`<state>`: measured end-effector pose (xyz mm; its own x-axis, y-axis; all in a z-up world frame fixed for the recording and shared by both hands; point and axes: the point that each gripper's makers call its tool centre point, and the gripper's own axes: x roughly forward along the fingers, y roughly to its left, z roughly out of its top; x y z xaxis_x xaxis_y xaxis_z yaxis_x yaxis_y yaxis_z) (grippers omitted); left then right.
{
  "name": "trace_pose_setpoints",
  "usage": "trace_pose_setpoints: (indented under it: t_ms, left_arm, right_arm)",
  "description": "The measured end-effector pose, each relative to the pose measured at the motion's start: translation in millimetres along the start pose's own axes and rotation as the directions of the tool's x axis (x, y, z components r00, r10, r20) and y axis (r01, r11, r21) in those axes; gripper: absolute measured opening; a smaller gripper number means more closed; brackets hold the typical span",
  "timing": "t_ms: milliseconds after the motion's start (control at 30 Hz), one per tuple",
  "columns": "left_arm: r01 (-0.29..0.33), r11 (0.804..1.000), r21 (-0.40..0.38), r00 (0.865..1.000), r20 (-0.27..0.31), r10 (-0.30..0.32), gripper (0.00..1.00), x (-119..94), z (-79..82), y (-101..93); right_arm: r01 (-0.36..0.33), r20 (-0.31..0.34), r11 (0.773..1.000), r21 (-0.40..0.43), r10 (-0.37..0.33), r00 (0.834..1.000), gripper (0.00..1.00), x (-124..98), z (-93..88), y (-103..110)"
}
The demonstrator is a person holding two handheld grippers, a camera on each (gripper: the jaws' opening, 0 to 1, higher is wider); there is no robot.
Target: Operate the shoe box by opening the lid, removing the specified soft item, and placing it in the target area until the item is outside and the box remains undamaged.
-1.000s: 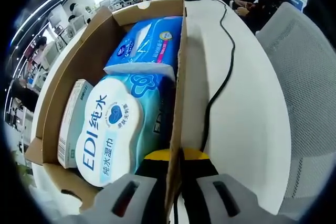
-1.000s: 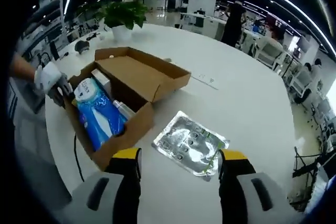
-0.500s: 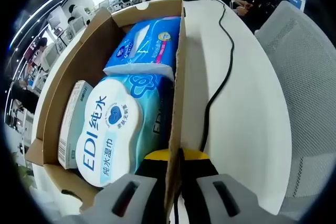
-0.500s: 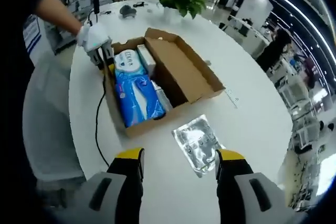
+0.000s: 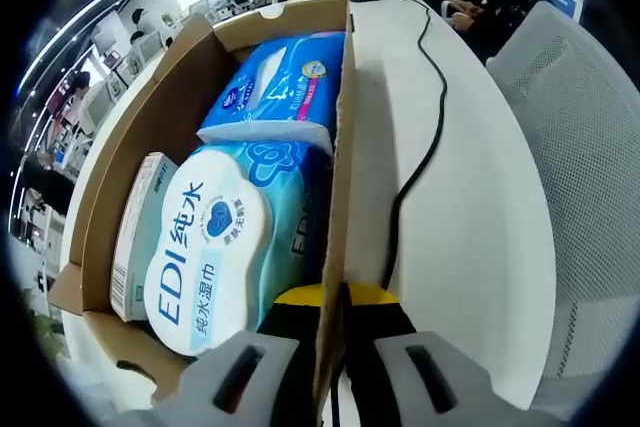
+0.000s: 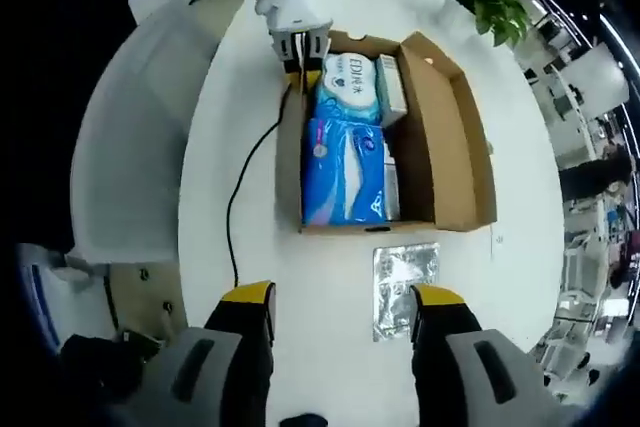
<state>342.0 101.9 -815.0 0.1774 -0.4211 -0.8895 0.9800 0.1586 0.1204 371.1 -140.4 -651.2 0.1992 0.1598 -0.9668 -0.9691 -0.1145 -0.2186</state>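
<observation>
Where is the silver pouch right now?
In the right gripper view, the silver pouch lies flat on the white table, just outside the open box's near end, ahead of the right fingers.

Brown cardboard shoe box [image 6: 440,147] open on white table, lid folded aside; 2 blue wipe packs [image 5: 215,247] inside.

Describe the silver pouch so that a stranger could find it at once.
On the white table stands an open cardboard box full of blue packs. The silver pouch lies flat on the table just outside the box's end wall, apart from it. It is the one shiny foil item, and it lies outside the box.
</observation>
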Motion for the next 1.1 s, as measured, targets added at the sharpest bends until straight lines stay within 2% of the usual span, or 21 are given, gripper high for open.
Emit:
trace_pose_setpoints:
  t_ms: [133,167,200,233,267,300,400,467,533,633,833,1100]
  left_arm:
    - [0.001,1.000,-0.003,1.000,-0.001,-0.001,0.04,0.6,0.0,0.1]
    - [-0.001,1.000,-0.003,1.000,-0.001,0.001,0.04,0.7,0.0,0.2]
    - [-0.001,1.000,-0.002,1.000,-0.001,0.001,0.04,1.0,0.0,0.2]
    - [0.000,1.000,-0.003,1.000,-0.001,0.000,0.04,1.2,-0.1,0.3]
    - [0.001,1.000,-0.004,1.000,-0.001,-0.001,0.04,1.4,0.1,0.4]
    - [0.002,1.000,-0.004,1.000,-0.001,-0.002,0.03,1.4,0.2,0.4]
    - [-0.001,1.000,-0.001,1.000,0.000,0.001,0.03,1.1,0.6,0.7]
    - [-0.003,1.000,0.002,1.000,0.001,0.003,0.04,1.3,0.5,1.2]
    - [0.000,1.000,-0.003,1.000,-0.001,0.000,0.04,1.6,0.4,1.9]
    - [-0.001,1.000,-0.002,1.000,-0.001,0.001,0.04,1.7,0.0,1.7]
    - [0.001,1.000,0.004,1.000,0.000,-0.001,0.04,1.8,0.4,0.4]
    - [0.000,1.000,0.002,1.000,0.000,0.000,0.04,1.3,-0.1,-0.5]
  right_arm:
    - [0.010,0.006,1.000,-0.009,-0.010,1.000,0.53,-12.3,6.9,-12.5]
    - [0.005,0.045,1.000,0.016,-0.006,0.999,0.52,-15.5,15.7,-15.0]
    - [0.000,0.114,0.999,0.052,-0.006,0.993,0.51,-16.5,28.3,-16.9]
    - [-0.021,0.180,0.997,0.076,0.006,0.984,0.49,-17.4,40.9,-16.5]
    - [-0.062,0.220,0.993,0.099,0.039,0.975,0.50,-17.8,50.8,-13.2]
    - [-0.063,0.221,0.991,0.114,0.036,0.975,0.51,-18.3,55.7,-14.2]
    - [-0.071,0.240,0.993,0.091,0.047,0.970,0.55,-18.7,66.3,-16.0]
    - [-0.078,0.238,0.993,0.092,0.054,0.970,0.56,-17.2,68.6,-17.3]
    - [-0.070,0.210,0.995,0.070,0.054,0.976,0.58,-15.6,66.7,-18.9]
    - [-0.051,0.187,0.998,0.024,0.046,0.981,0.56,-16.0,63.8,-21.3]
    - [-0.033,0.160,0.999,-0.003,0.033,0.987,0.54,-11.5,59.4,-23.9]
    - [-0.031,0.152,0.999,-0.021,0.034,0.988,0.53,1.4,65.9,-24.0]
